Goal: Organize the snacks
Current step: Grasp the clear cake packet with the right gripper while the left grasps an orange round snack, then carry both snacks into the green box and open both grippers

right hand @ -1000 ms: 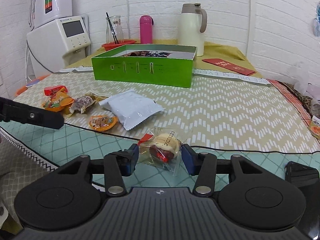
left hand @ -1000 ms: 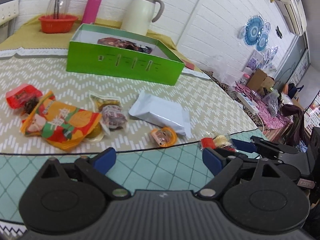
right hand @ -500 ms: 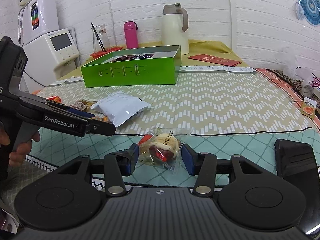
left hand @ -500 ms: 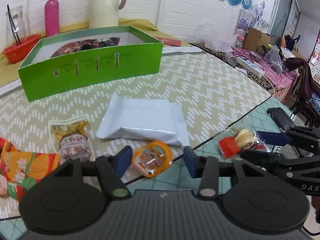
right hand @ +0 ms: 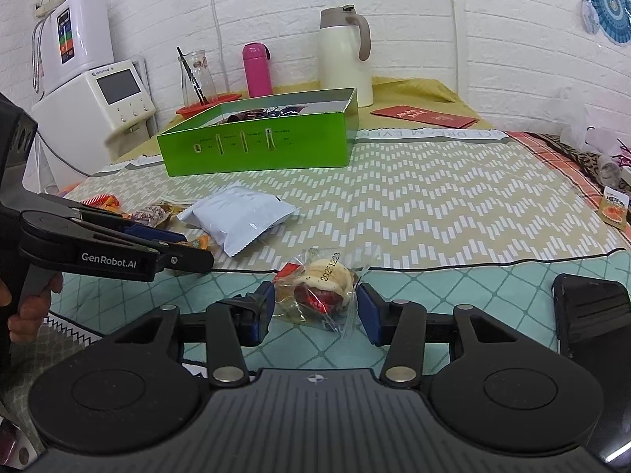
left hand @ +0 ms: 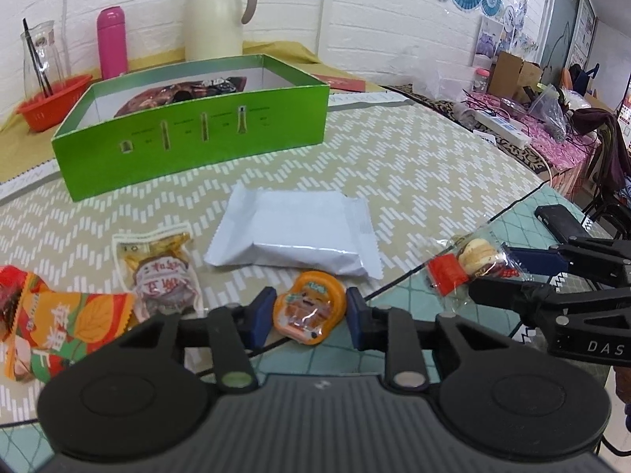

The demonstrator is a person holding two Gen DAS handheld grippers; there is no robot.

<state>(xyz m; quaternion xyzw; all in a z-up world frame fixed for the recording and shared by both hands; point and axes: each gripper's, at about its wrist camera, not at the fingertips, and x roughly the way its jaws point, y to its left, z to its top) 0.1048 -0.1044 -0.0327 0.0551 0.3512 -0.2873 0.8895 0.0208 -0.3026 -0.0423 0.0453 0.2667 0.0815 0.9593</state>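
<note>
My left gripper [left hand: 307, 317] is shut on a small orange snack cup [left hand: 309, 311] low over the table. My right gripper [right hand: 315, 307] is shut on a clear-wrapped round cake with a red centre [right hand: 321, 287]; this cake also shows in the left wrist view [left hand: 471, 262]. A white foil pack [left hand: 299, 232], a brown clear-wrapped snack [left hand: 157, 272] and an orange-and-green packet [left hand: 59, 327] lie on the cloth. The green box [left hand: 189, 138] stands behind them with dark snacks inside.
A cream thermos jug [left hand: 215, 12], a pink bottle [left hand: 112, 41] and a red basket with a glass carafe [left hand: 51, 98] stand behind the box. A black phone [right hand: 591, 315] lies right of my right gripper. A white appliance [right hand: 94, 106] stands at the far left.
My left gripper swung right and came down around the orange cup, and its jaws closed onto it. My right gripper stayed shut on the wrapped cake.
</note>
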